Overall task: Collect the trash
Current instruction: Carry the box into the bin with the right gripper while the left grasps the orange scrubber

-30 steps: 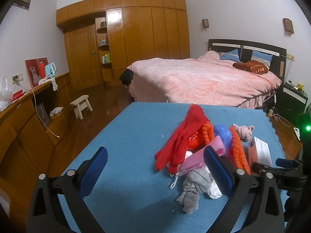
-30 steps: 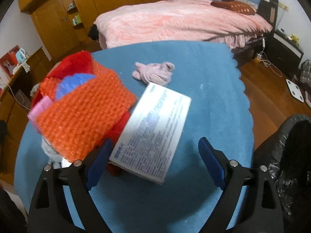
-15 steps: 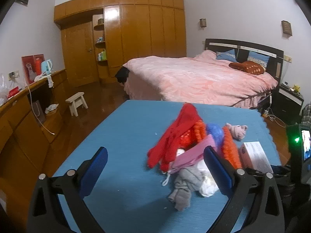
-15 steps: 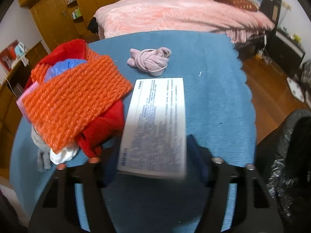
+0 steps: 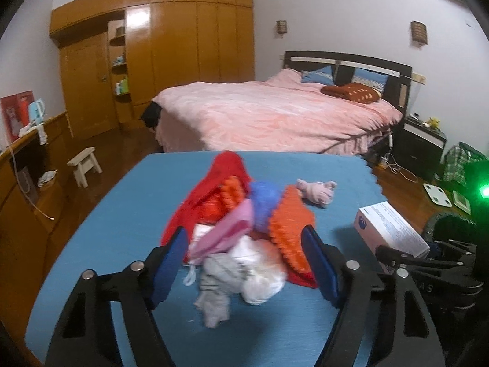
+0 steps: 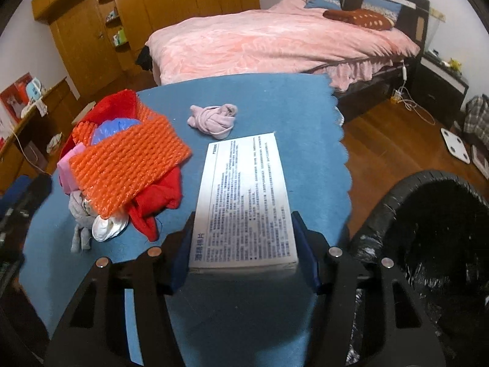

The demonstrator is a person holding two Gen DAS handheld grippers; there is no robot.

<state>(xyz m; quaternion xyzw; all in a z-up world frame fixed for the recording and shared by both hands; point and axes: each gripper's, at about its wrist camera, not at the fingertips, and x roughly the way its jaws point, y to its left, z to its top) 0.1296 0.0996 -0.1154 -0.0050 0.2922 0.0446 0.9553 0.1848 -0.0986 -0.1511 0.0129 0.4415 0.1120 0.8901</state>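
Note:
A white printed box (image 6: 244, 202) is clamped between the blue pads of my right gripper (image 6: 244, 253), held above the blue table (image 6: 275, 98); it also shows in the left wrist view (image 5: 391, 229). A black-lined trash bin (image 6: 434, 232) stands beside the table at the right. My left gripper (image 5: 244, 263) is open, its jaws either side of a pile (image 5: 241, 223) of red cloth, orange bubble wrap (image 6: 128, 162), blue and pink bags, white tissue and a grey rag. A pink knotted cloth (image 6: 214, 119) lies apart on the table.
A pink bed (image 5: 275, 116) stands beyond the table. A wooden wardrobe (image 5: 171, 55) lines the far wall. A small stool (image 5: 84, 165) and a wooden counter (image 5: 27, 165) are on the left. A white scale (image 6: 455, 148) lies on the wood floor at right.
My right gripper has shut on the white box and lifted it. My left gripper has narrowed and moved in around the pile.

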